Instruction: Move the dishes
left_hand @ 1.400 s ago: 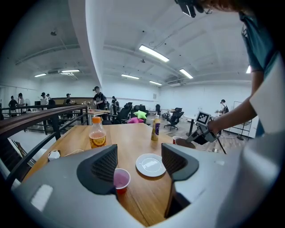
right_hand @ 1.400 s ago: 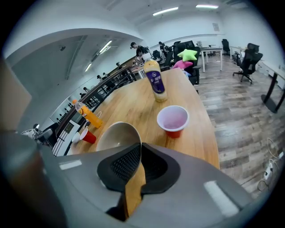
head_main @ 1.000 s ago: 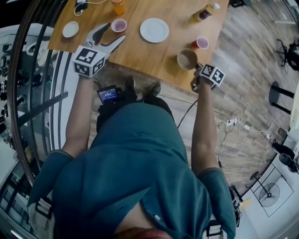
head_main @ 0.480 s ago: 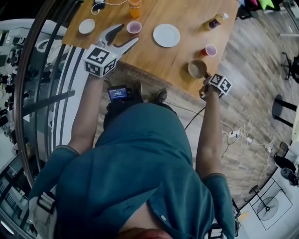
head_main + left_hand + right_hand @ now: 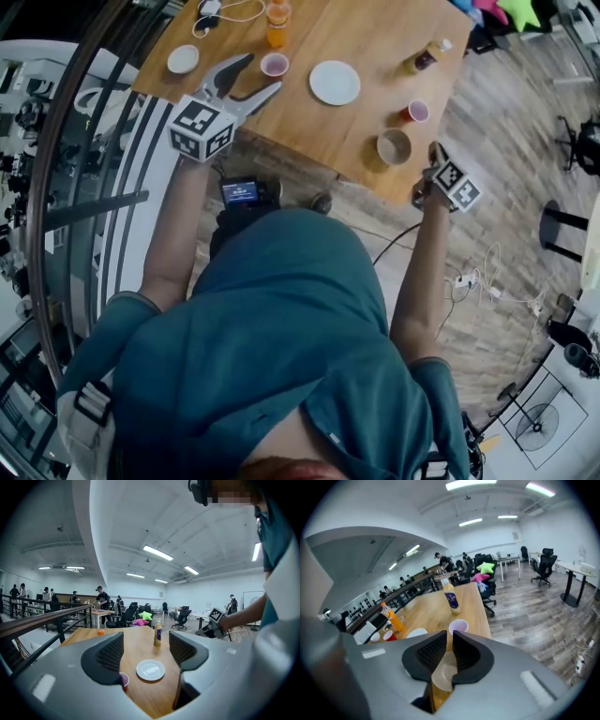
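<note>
Bench point(image 5: 356, 131): warm brown wood grain. Plate point(image 5: 335, 82): plain white. Bowl point(image 5: 394, 146): beige. Bottle point(image 5: 276, 21): orange. Cup point(image 5: 415, 111): red outside, pink inside. Left tool point(image 5: 262, 72): grey, its cube patterned with black-and-white square markers. Shirt point(image 5: 281, 337): teal.

Legible text: none | left marker cube point(image 5: 200, 128), right marker cube point(image 5: 457, 186): black-and-white square patterns only, not letters or digits | bottle point(image 5: 158, 633) on table: purple label, print too small to read | small screen point(image 5: 240, 193) at the person's waist: lit, characters too blurred to read
</note>
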Available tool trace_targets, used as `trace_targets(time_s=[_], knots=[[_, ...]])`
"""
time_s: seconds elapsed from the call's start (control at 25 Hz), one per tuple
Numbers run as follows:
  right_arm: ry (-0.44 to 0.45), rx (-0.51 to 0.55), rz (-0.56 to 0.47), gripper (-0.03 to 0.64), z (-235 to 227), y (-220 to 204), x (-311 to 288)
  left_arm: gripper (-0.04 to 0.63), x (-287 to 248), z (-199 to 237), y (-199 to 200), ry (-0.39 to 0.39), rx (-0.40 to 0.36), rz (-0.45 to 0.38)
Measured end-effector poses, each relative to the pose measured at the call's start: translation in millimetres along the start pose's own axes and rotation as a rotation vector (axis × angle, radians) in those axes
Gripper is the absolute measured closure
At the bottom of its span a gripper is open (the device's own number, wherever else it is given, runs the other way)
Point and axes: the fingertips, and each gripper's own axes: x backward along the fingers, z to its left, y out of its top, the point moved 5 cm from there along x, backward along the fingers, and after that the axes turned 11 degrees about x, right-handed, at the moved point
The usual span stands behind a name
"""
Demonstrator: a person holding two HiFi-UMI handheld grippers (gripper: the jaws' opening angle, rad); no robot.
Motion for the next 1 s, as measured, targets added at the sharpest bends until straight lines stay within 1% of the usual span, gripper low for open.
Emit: trace_targets(time_s=[0.16, 0.36, 0.48, 0.68, 0.84, 1.0], knots=[[0.088, 0.093, -0.208, 0.588, 40.6, 60.3, 35.5, 0.302, 5.0, -7.0, 15.3, -0.024, 0.014, -0.039], [0.189, 0.221, -0.391, 0.588, 95.2, 117.5, 73.1, 0.308, 8.1, -13.2, 26.6, -0.045, 0.038, -0.072], [0.224, 0.306, -0.466, 0.588, 124.9, 140.7, 92.1, 0.308, 9.5, -16.0, 31.6, -0.051, 0.044, -0.081], [0.271, 0.441, -0.587, 0.588, 172.6, 173.2, 120.3, 0.308, 6.8, -20.6, 47.0, -0.065, 0.031, -0.108], [0.325, 0.504, -0.677, 0.588, 210.7, 192.2, 141.3, 0.308, 3.0, -24.3, 59.8, -0.076, 0.021, -0.130], [0.349, 0.549, -0.705, 0.589, 237.7, 203.5, 153.0, 0.308, -1.1, -26.6, 72.7, -0.087, 0.004, -0.152]])
